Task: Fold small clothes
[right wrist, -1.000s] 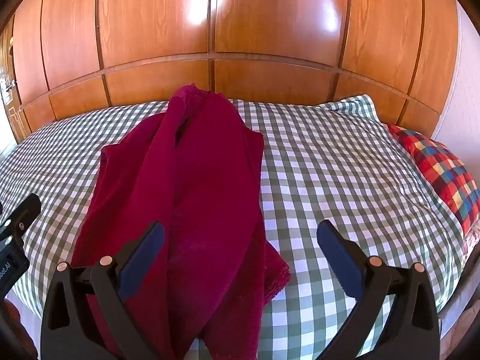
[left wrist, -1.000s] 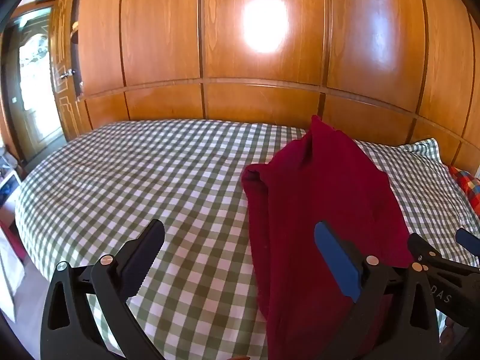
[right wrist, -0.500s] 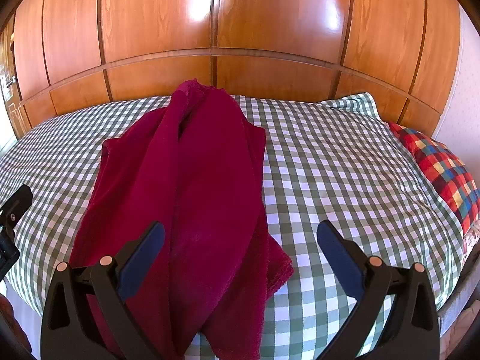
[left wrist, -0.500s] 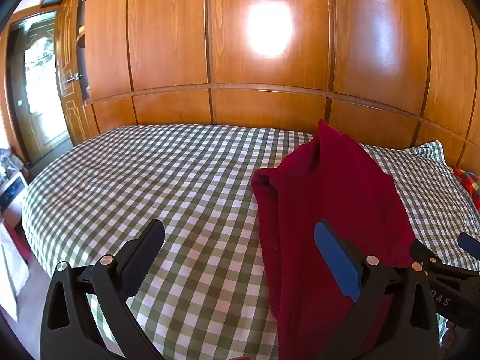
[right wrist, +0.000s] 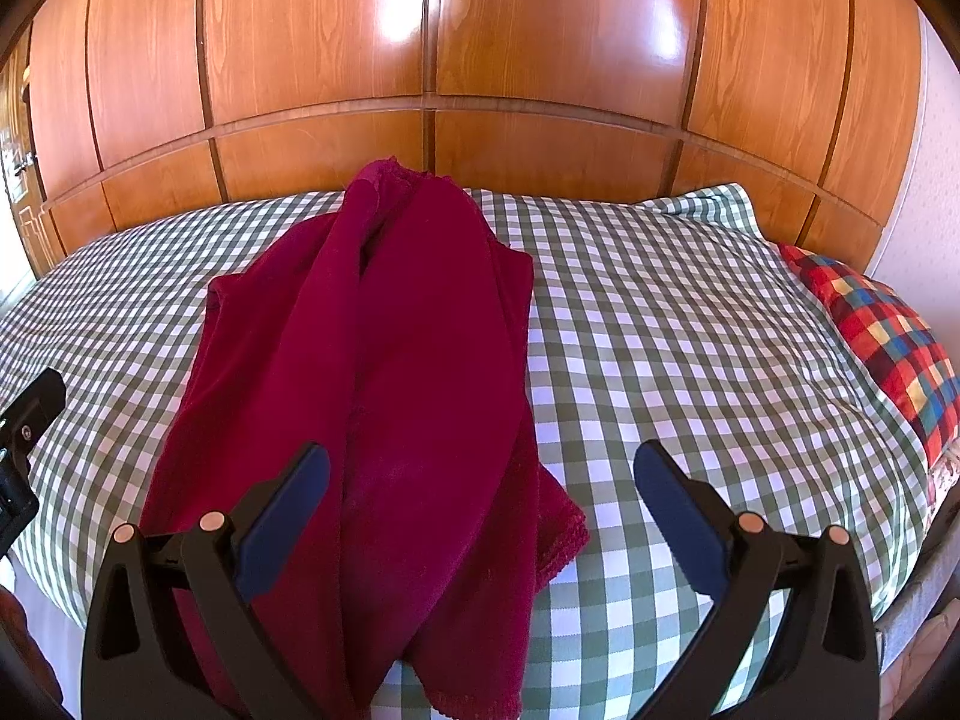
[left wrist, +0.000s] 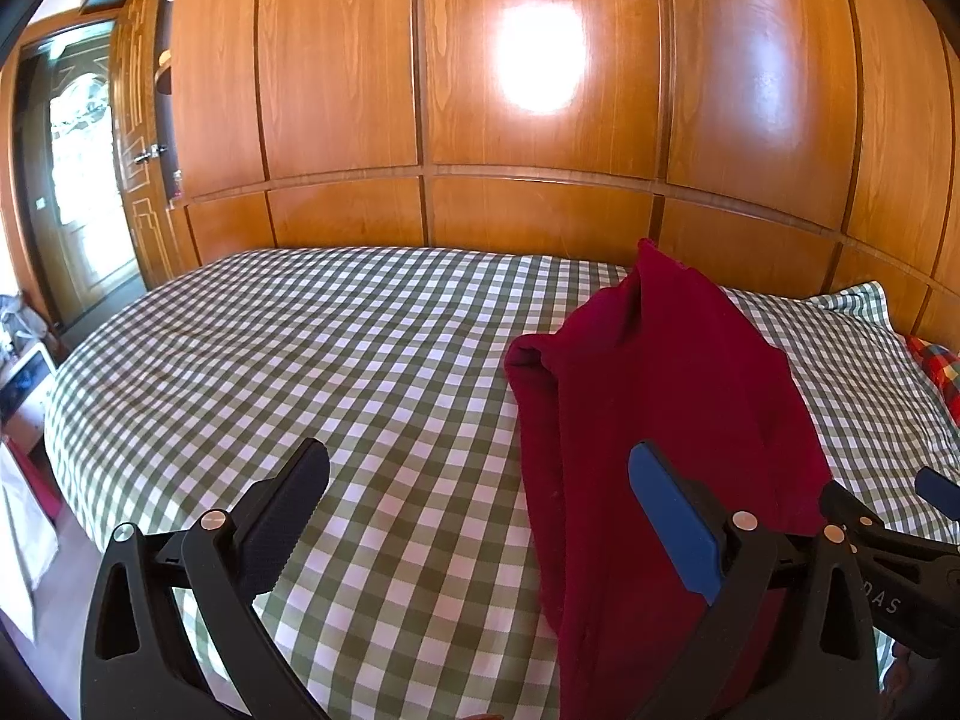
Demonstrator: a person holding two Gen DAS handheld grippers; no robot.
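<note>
**A:** What lies on the bed?

**B:** A dark red garment (right wrist: 384, 396) is stretched lengthwise on a bed (right wrist: 690, 348) covered with a green and white checked sheet. It reaches from near the bed's far edge, by a wall of glossy wooden panels (right wrist: 540, 42), down to the near edge. It is loosely bunched into long folds, with a deep crease down its middle.

**A:** Where are the two grippers?

**B:** Both hover at the near edge of the bed. The left gripper (left wrist: 474, 516) has its fingers spread wide apart, holding nothing; one finger sits over bare sheet, the other in front of the garment's left side. The right gripper (right wrist: 480, 504) also has its fingers spread wide and empty, with the garment's near end showing between them.

**A:** Anything else nearby?

**B:** A pillow in red, blue and yellow checks (right wrist: 888, 336) rests at the bed's right edge. A door with a glass pane (left wrist: 78, 192) stands beyond the left edge
</note>
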